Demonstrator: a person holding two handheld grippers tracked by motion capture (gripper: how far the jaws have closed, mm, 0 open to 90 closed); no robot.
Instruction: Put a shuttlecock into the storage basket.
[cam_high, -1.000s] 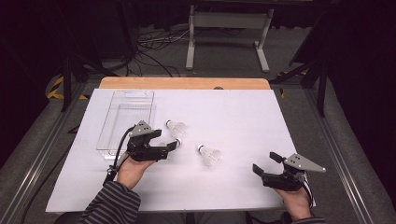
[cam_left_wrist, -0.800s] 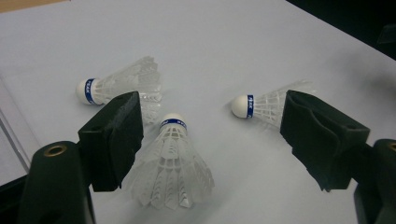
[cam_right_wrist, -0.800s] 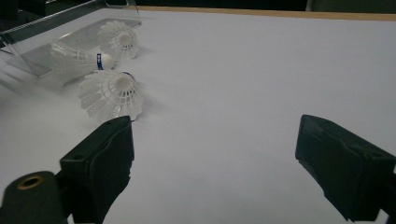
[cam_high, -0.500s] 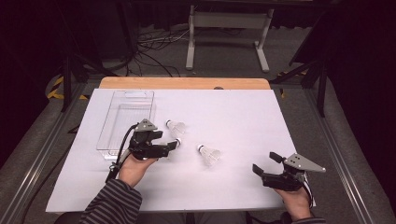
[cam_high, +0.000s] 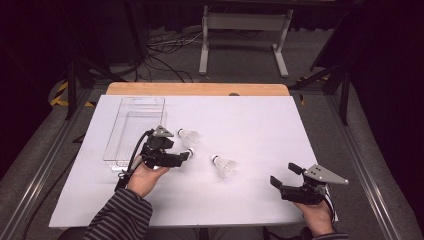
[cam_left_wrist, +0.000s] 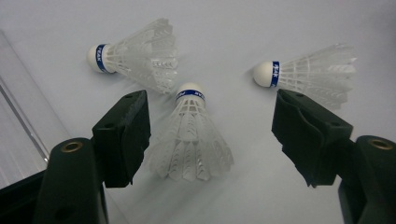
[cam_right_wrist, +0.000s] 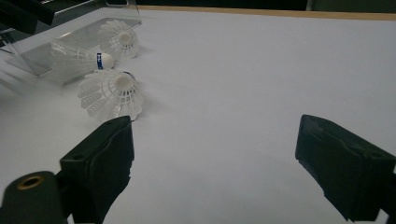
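White shuttlecock (cam_left_wrist: 190, 135) between left gripper (cam_left_wrist: 212, 140) jaws, untouched, jaws closing

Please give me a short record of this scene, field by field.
surface: white sheet on a table
things: three shuttlecocks, clear tray
left gripper: jaws apart, astride the middle shuttlecock, its pads not pressing on it
other shuttlecocks: one by the tray, one nearer the centre
right gripper: open, nothing between its jaws
tray contents: none visible
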